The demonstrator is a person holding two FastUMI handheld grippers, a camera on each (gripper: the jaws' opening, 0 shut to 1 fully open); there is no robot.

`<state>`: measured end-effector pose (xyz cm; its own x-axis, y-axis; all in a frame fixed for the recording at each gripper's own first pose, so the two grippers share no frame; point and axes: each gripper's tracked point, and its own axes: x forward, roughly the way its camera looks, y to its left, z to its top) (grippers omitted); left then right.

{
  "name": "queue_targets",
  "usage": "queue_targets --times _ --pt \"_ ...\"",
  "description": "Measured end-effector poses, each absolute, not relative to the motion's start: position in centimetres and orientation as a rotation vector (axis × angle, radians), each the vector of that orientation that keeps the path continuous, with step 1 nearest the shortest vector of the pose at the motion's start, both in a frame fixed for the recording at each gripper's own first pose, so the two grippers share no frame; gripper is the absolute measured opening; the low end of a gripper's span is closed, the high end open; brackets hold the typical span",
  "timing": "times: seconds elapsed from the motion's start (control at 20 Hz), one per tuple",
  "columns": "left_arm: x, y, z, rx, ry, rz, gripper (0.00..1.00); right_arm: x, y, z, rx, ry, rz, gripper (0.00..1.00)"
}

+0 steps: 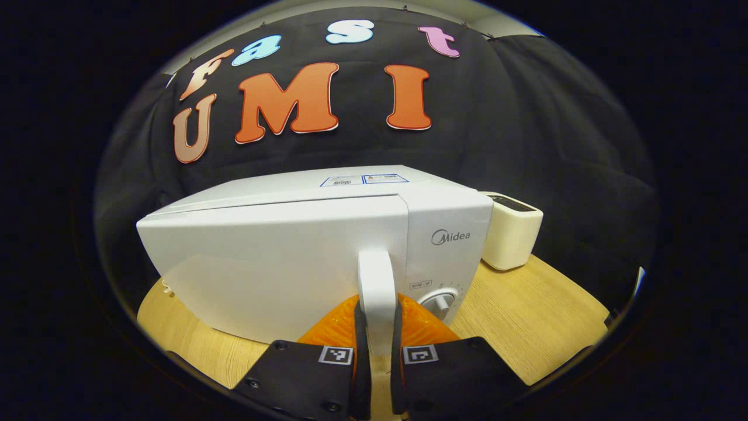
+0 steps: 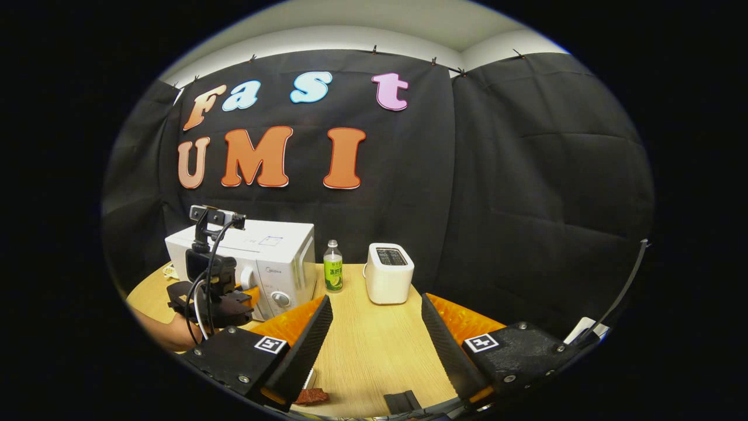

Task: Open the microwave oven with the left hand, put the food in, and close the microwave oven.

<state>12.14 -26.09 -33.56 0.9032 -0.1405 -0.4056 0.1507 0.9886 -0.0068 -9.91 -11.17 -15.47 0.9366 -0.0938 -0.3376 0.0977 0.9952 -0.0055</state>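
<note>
We have the left gripper (image 1: 378,356) closed on the microwave's (image 1: 304,257) upright handle (image 1: 377,286), a finger pressed to each side, and the door (image 1: 274,269) looks just cracked at its top edge, though the fisheye bend makes that hard for us to confirm. The risk from here is a straight pull: the door swings on a hinge at its far side, so if we fail to follow the arc the fingers could slide off the smooth handle, or the light oven could drag across the table (image 1: 526,316). The right gripper (image 2: 374,339) hangs wide open and empty, low over the table, well apart from the oven. The food (image 2: 310,396) we take to be the small reddish-brown piece lying on the table just under the right gripper's left finger; its shape is too cut off to judge.
</note>
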Motion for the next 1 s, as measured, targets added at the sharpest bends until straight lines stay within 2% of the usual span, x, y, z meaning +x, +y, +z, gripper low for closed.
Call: queue_targets --times 0.05,0.4,0.5,0.55,0.6,0.75,0.8,0.85,0.9,0.95,1.0 --pt "12.1 -26.0 -33.6 0.029 0.423 -0.151 0.17 -9.9 -11.1 -15.6 0.010 0.346 -0.093 0.95" --pt "11.4 -26.0 -33.7 0.036 0.463 -0.141 0.14 -10.8 -10.9 -17.1 0.016 0.376 -0.077 0.95" --pt "8.5 -25.6 -33.3 0.047 0.440 -0.134 0.14 -10.9 -11.0 -17.4 0.020 0.381 -0.078 0.95" --pt "7.2 -25.3 -32.9 0.072 0.415 -0.140 0.10 -10.9 -11.1 -17.6 0.023 0.383 -0.081 0.95" --pt "5.9 -24.9 -33.1 0.095 0.418 -0.148 0.14 -10.9 -11.1 -17.9 0.028 0.389 -0.081 0.95" --pt "2.3 -23.2 -33.0 0.087 0.434 -0.158 0.13 -11.1 -10.7 -19.4 0.045 0.427 -0.064 0.95" --pt "1.3 -22.7 -32.7 0.092 0.434 -0.157 0.09 -11.1 -10.4 -19.9 0.053 0.440 -0.057 0.95" --pt "0.3 -22.1 -32.6 0.099 0.433 -0.159 0.13 -11.1 -10.0 -20.2 0.060 0.452 -0.049 0.95" --pt "-0.5 -21.7 -32.5 0.103 0.434 -0.161 0.09 -11.1 -9.6 -20.5 0.067 0.462 -0.040 0.95" --pt "-1.3 -21.1 -32.5 0.103 0.437 -0.164 0.13 -11.1 -9.2 -20.7 0.071 0.469 -0.030 0.95" --pt "-2.0 -20.5 -32.5 0.099 0.439 -0.166 0.14 -11.2 -8.6 -21.0 0.072 0.475 -0.018 0.95"
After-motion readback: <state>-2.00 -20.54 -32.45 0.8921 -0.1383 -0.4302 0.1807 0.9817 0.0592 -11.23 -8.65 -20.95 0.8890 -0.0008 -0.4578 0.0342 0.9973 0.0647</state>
